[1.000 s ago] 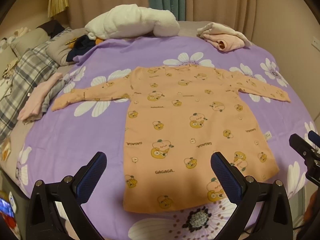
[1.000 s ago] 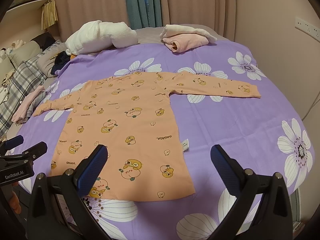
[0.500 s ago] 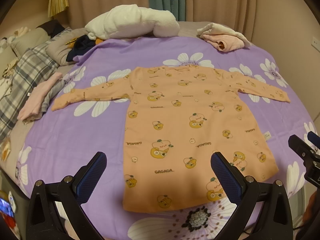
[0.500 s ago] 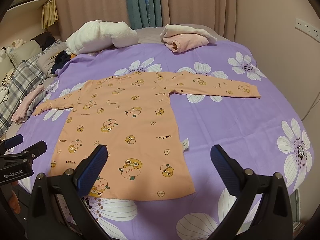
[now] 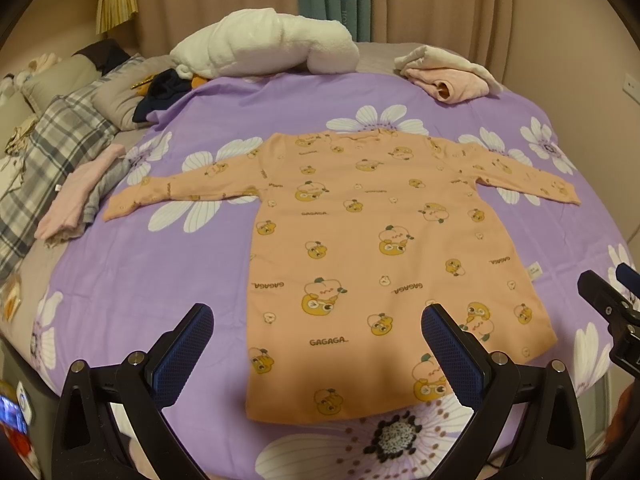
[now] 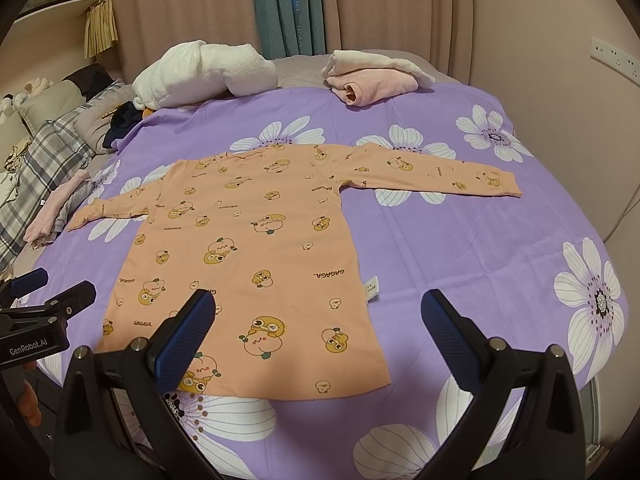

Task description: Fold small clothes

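Observation:
An orange long-sleeved child's top with cartoon prints lies flat on the purple flowered bedspread, both sleeves spread out sideways. My left gripper hangs open above the hem's near left part, nothing between its blue pads. My right gripper is open too, hovering over the hem's right corner. Each gripper shows at the edge of the other's view, the right gripper and the left gripper.
A white fluffy bundle and a folded pink-and-cream garment lie at the far end of the bed. Folded pink and grey pieces, a dark garment and a plaid blanket sit along the left side.

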`<state>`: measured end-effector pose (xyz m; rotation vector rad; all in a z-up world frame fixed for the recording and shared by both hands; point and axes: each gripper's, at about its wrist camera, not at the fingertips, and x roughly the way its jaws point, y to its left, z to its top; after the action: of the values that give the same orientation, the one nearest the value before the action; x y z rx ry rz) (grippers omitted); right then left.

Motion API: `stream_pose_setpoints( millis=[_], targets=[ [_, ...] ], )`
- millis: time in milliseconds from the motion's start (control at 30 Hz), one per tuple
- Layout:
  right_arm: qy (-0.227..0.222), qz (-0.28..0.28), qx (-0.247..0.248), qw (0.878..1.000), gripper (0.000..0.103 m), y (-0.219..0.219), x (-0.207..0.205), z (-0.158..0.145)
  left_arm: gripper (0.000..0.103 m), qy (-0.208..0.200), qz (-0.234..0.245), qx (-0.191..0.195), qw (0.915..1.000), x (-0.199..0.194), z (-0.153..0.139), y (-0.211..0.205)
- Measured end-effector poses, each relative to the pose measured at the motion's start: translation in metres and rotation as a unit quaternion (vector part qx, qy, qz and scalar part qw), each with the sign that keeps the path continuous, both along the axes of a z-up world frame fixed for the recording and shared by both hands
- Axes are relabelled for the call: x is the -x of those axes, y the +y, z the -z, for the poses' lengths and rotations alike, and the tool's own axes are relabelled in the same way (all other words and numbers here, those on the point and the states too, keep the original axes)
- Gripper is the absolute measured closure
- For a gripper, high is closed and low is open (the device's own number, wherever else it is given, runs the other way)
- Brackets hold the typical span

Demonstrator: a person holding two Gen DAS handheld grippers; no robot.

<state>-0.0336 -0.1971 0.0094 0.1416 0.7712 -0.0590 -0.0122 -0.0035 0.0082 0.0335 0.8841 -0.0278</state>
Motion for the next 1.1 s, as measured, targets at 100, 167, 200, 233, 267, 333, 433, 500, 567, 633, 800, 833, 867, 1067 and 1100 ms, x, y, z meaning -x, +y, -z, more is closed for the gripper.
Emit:
stream_pose_setpoints(
  millis=[100, 167, 200, 233, 267, 333, 433, 500, 567, 633, 800, 833, 867, 1067, 1100],
  targets=[
    [0.0, 0.0, 0.0, 1.0, 0.0, -0.0001, 0.0001, 0.0, 0.0, 0.0, 0.0, -0.001, 1.0, 0.0, 0.0001, 0.0002],
    [-0.001, 0.0, 0.0, 1.0, 0.0, 0.0001, 0.0002, 0.0, 0.0, 0.0, 0.0, 0.0, 1.0, 0.0001, 0.0001, 0.0004],
    [-0.001, 0.0, 0.0, 1.0, 0.0, 0.0, 0.0001, -0.0001, 0.0, 0.0, 0.0, 0.0, 1.0, 0.0003, -0.0002, 0.0004],
    [-0.002, 0.001, 0.002, 1.0, 0.0, 0.0, 0.0, 0.0002, 0.0, 0.0, 0.0, 0.0, 1.0, 0.0003, 0.0002, 0.0004],
    [-0.001, 0.001, 0.002, 1.0, 0.0, 0.0001, 0.0001, -0.0005, 0.0, 0.0, 0.0, 0.0, 1.0, 0.0003, 0.0002, 0.0004],
    [-0.001, 0.001, 0.002, 1.0, 0.0, 0.0002, 0.0003, -0.0008, 0.0, 0.0, 0.0, 0.0, 1.0, 0.0002, 0.0002, 0.0006],
    [-0.001, 0.001, 0.002, 1.0, 0.0, 0.0004, 0.0004, -0.0008, 0.0, 0.0, 0.001, -0.001, 1.0, 0.0003, 0.0003, 0.0005],
    [-0.001, 0.001, 0.002, 1.0, 0.0, 0.0003, 0.0005, -0.0007, 0.0, 0.0, 0.001, -0.001, 1.0, 0.0007, 0.0, 0.0006],
    [-0.001, 0.001, 0.002, 1.0, 0.0, 0.0004, 0.0006, -0.0007, 0.0, 0.0, 0.001, -0.001, 1.0, 0.0008, 0.0004, 0.0007],
    [-0.002, 0.001, 0.002, 1.0, 0.0, 0.0004, 0.0006, -0.0006, 0.0, 0.001, 0.002, -0.001, 1.0, 0.0013, 0.0015, 0.0016],
    [-0.002, 0.003, 0.003, 1.0, 0.0, -0.0013, 0.0013, -0.0021, 0.0, 0.0, 0.002, -0.001, 1.0, 0.0021, 0.0014, 0.0013],
    [-0.001, 0.003, 0.004, 1.0, 0.0, -0.0014, 0.0011, -0.0023, 0.0, 0.001, 0.002, -0.002, 1.0, 0.0013, 0.0017, 0.0009],
    [0.0, 0.003, 0.004, 1.0, 0.0, -0.0016, 0.0008, -0.0023, 0.0, 0.001, 0.002, -0.001, 1.0, 0.0013, 0.0015, 0.001],
    [0.0, 0.004, 0.005, 1.0, 0.0, -0.0015, 0.0004, -0.0025, 0.0, 0.002, 0.003, -0.001, 1.0, 0.0018, 0.0021, 0.0012],
    [0.0, 0.004, 0.005, 1.0, 0.0, -0.0015, 0.0005, -0.0025, 0.0, 0.002, 0.004, -0.001, 1.0, 0.002, 0.0024, 0.0011]
  ],
)
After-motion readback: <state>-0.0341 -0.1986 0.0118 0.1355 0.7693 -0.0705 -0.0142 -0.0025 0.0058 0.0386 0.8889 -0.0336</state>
